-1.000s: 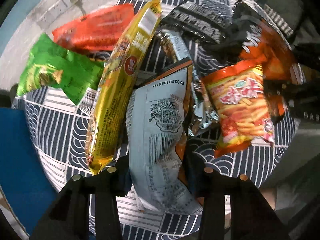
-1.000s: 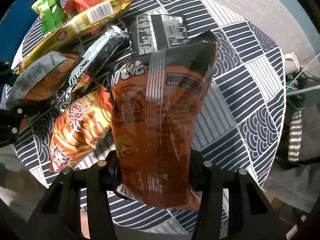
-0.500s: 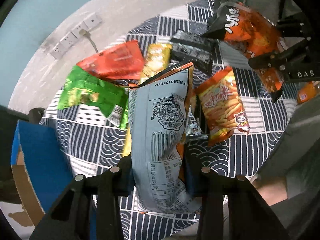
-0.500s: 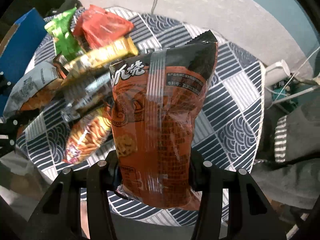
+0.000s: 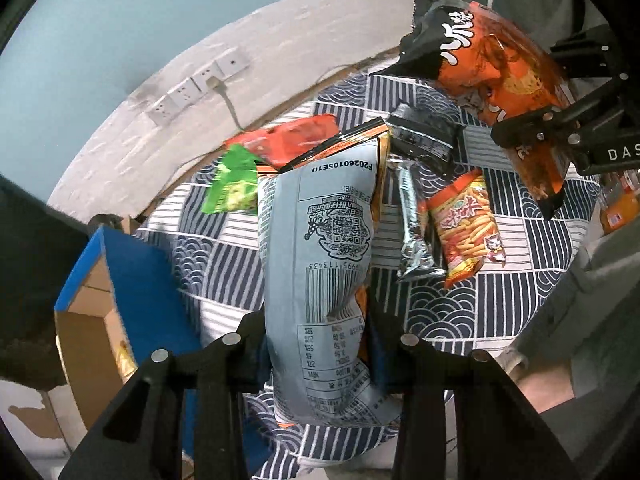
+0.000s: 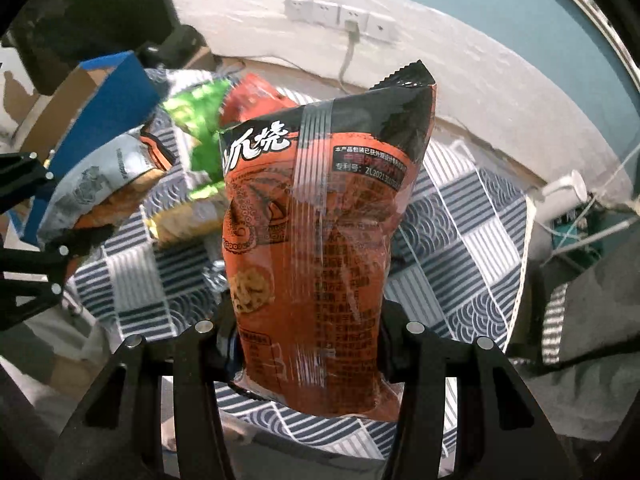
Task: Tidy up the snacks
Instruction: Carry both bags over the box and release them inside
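Observation:
My left gripper [image 5: 316, 356] is shut on a grey-backed snack bag [image 5: 320, 264] and holds it above the round patterned table [image 5: 480, 312]. My right gripper [image 6: 308, 344] is shut on an orange and black snack bag [image 6: 316, 232], also lifted; that bag shows in the left wrist view [image 5: 500, 72]. On the table lie a green bag [image 5: 232, 184], a red bag [image 5: 292, 140], a black packet [image 5: 424, 136], a silver packet [image 5: 412, 228] and an orange stick-snack bag [image 5: 464, 224]. The grey bag shows at the left of the right wrist view [image 6: 104, 184].
A blue cardboard box [image 5: 120, 280] with an open top stands left of the table; it also shows in the right wrist view [image 6: 96, 104]. A wall with sockets [image 5: 196, 84] is behind. An orange bottle [image 5: 620, 208] is at the right edge.
Both grippers have risen well above the table with their bags, so the table looks smaller and the wall and blue box have come into view.

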Demonstrator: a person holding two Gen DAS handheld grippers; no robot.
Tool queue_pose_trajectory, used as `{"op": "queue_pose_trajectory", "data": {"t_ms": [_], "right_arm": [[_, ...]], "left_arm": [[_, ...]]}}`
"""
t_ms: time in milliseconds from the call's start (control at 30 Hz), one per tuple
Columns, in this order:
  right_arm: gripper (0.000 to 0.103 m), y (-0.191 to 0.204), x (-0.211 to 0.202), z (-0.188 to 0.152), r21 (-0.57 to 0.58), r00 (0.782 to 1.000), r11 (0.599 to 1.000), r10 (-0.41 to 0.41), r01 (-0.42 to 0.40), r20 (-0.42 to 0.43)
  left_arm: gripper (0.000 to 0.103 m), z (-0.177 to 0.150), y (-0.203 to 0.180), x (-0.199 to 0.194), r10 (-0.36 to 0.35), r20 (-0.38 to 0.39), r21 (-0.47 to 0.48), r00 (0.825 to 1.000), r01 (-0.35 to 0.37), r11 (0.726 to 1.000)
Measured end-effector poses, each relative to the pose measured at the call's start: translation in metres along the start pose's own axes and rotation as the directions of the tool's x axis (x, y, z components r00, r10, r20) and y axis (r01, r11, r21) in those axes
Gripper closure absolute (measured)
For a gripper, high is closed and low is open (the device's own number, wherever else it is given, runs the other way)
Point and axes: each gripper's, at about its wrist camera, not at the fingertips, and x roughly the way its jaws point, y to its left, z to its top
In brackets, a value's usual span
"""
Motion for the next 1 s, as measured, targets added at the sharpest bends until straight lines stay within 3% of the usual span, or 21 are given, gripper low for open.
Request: {"op": "queue_pose_trajectory", "data": {"t_ms": [400,700,1000], "right_arm": [[0.054,0.049,-0.025,0.032,-0.081,0.998,0.996,0.034,-0.029,0.062],[0.054,0.085,-0.035,0.055,-0.127,0.995,0.991,0.061,-0.051,0.08],[0.054,0.124,-0.032,0.081,-0.168,0.991,0.981,0.111,-0.098,0.071]], "left_arm": [[0.065,-0.017,0.052,-0.037,0.041,0.077,-0.104,0.996,-0.033,0.994],[0.065,-0.041,0.085,-0.049,0.083,0.092,-0.149,0.992,-0.069,0.986],[0.065,-0.069,0.139,-0.054,0.111,0.091,-0.263,0.99,-0.084,0.961]]}}
